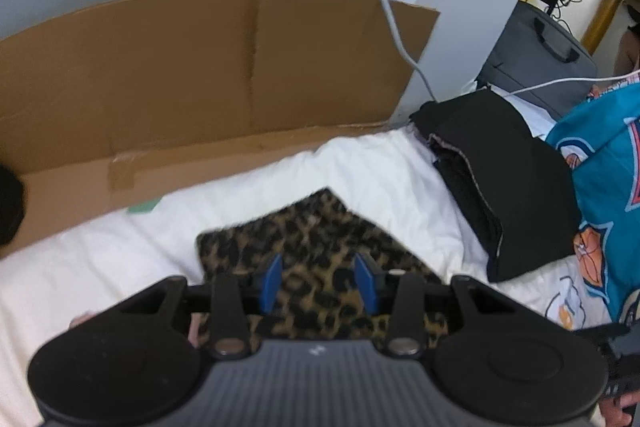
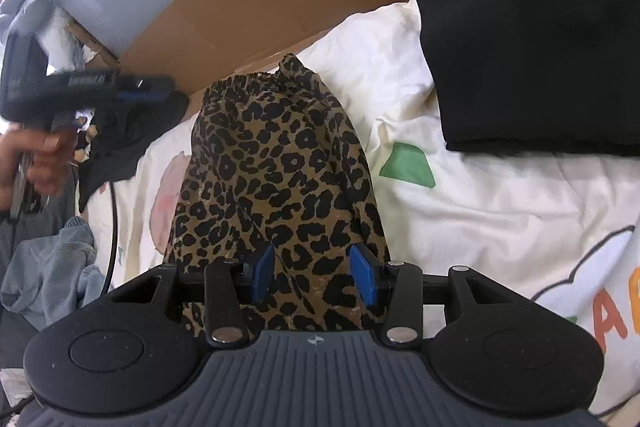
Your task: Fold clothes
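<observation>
White bedding (image 2: 500, 211) spreads under your two grippers. Your right gripper (image 2: 312, 275) and left gripper (image 1: 318, 285) hover with fingers spread, pinching nothing, over the leopard-print garment (image 2: 276, 167) lying flat. Beyond it sit folded black clothes (image 2: 536, 39) and cardboard (image 1: 160, 67).

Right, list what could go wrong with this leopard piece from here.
1. Both tongs, left and right, stand open over the leopard garment, so nothing pins it; a snagged pad could undo the fold.
2. The black folded pile lies close on the white bedding; a wide sweep may topple it.
3. The white cable hangs near and might catch.
</observation>
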Demonstrator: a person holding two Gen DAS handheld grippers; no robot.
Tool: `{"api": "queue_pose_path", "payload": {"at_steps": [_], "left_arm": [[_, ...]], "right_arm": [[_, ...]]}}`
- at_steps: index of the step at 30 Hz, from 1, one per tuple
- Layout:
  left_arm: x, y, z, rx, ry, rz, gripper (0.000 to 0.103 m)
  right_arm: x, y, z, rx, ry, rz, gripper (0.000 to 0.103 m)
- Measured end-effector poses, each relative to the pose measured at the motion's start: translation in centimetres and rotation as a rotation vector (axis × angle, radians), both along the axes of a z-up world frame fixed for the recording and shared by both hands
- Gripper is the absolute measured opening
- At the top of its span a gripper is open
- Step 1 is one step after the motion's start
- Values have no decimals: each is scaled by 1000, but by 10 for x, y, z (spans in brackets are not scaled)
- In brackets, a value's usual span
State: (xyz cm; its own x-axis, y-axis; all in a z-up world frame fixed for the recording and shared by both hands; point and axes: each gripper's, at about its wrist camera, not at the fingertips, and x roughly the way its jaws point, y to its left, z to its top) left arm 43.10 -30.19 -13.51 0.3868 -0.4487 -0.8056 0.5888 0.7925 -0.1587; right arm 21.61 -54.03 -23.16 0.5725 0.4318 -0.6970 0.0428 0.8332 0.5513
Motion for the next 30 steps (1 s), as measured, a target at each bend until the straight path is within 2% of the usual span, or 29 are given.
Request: {"api": "queue_pose_path", "payload": {"at_steps": [9, 14, 19, 25, 30], "left_arm": [[22, -44, -14, 45, -22, -71, 45], [31, -59, -27, 77, -28, -108, 51], [36, -60, -45, 128, -24, -118, 55], [37, -50, -64, 207, -7, -149, 55], [36, -42, -50, 193, -36, -173, 55]], "right_arm": [[18, 2, -5, -10, -4, -14, 55], [27, 7, -12, -13, 9, 0, 55], [31, 11, -17, -20, 21, 16, 55], [32, 11, -24, -25, 42, 16, 56], [32, 11, -23, -24, 37, 10, 56]]}}
